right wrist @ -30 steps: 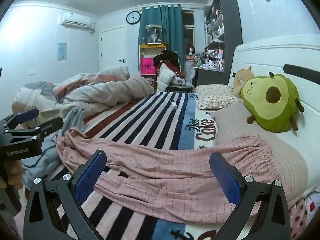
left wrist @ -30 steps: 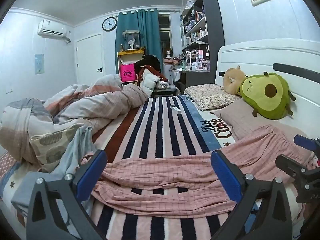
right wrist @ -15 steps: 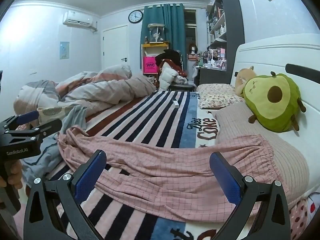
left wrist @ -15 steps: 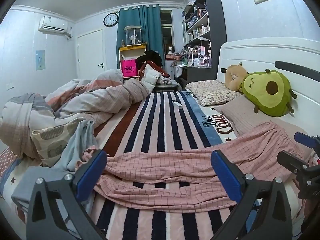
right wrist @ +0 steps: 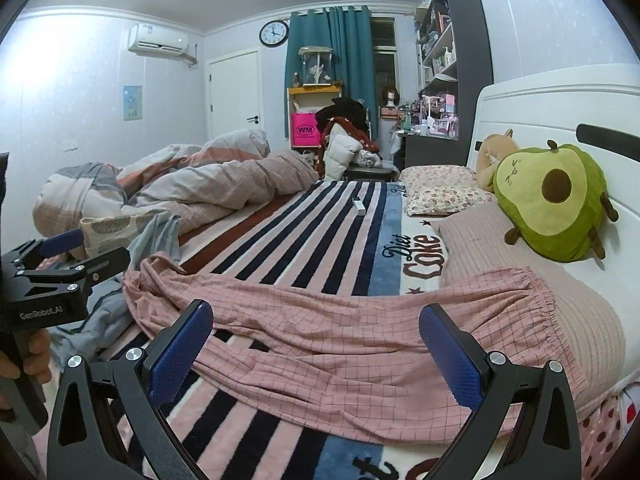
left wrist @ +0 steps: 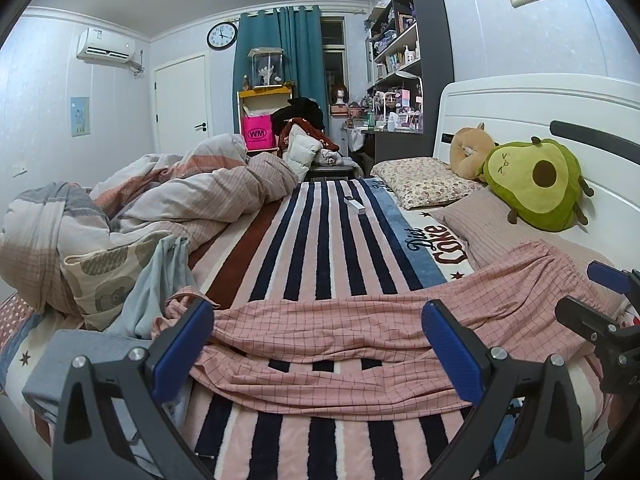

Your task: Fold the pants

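Pants: pink checked pants (left wrist: 360, 344) lay spread crosswise over the striped blanket (left wrist: 332, 248), close to the bed's near edge; the gathered waistband (right wrist: 536, 292) rested up on the pinkish-grey pillow (right wrist: 492, 240) toward the headboard side, and the leg ends (right wrist: 152, 272) bunched toward the opposite side of the bed.
Left gripper: the left gripper (left wrist: 318, 350) hung over the near edge of the bed, its blue-padded fingers (left wrist: 180, 344) spread wide apart with nothing between them, the pants' legs lying beyond them.
Right gripper: the right gripper (right wrist: 316, 350) was likewise held with its jaws wide apart and empty, above the seat portion of the pants.
Hand: in the right wrist view a hand (right wrist: 24, 364) gripped the handle of the left tool at the frame's left edge.
Blanket: striped dark blue, white and pink, with "Diet Coke" lettering (left wrist: 436, 244) near the headboard side.
Duvet: a crumpled duvet (left wrist: 192, 196) was piled along the bed's far-left side, with a light blue cloth (left wrist: 156, 280) just beside the pants' leg ends.
Pillows: a floral pillow (left wrist: 420, 180) lay at the far corner by the headboard (left wrist: 520, 112).
Toys: an avocado plush (left wrist: 536, 184) leaned against the headboard, a tan plush (left wrist: 468, 148) just behind it.
Small item: a small white box (left wrist: 355, 205) lay mid-blanket, well apart from the pants.
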`<state>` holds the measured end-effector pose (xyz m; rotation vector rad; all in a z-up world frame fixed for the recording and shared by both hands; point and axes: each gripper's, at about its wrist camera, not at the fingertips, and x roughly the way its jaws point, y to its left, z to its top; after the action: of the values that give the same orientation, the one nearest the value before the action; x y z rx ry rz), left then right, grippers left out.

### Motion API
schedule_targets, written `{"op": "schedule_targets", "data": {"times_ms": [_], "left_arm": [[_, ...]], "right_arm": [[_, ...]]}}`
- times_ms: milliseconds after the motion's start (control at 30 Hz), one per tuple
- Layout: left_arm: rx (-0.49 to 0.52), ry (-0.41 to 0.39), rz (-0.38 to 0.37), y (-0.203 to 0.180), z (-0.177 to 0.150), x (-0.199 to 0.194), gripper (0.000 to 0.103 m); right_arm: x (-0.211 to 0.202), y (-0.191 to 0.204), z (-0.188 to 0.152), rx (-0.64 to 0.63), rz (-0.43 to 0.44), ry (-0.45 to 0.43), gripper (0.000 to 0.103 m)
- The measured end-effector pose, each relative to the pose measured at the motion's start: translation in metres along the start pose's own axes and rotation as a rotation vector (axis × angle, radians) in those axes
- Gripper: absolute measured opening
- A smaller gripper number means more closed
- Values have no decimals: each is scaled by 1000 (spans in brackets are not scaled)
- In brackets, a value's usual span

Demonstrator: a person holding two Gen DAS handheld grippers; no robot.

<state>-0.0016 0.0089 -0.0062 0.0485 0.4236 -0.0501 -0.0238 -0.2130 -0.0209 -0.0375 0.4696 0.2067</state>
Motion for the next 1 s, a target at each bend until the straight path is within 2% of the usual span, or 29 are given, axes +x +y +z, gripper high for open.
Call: {"op": "schedule_targets", "data": {"times_ms": [1000], "left_arm": [[-23, -7, 7, 11, 0, -10, 103]], "right_arm": [[-5, 1, 6, 15, 18, -10, 102]]}}
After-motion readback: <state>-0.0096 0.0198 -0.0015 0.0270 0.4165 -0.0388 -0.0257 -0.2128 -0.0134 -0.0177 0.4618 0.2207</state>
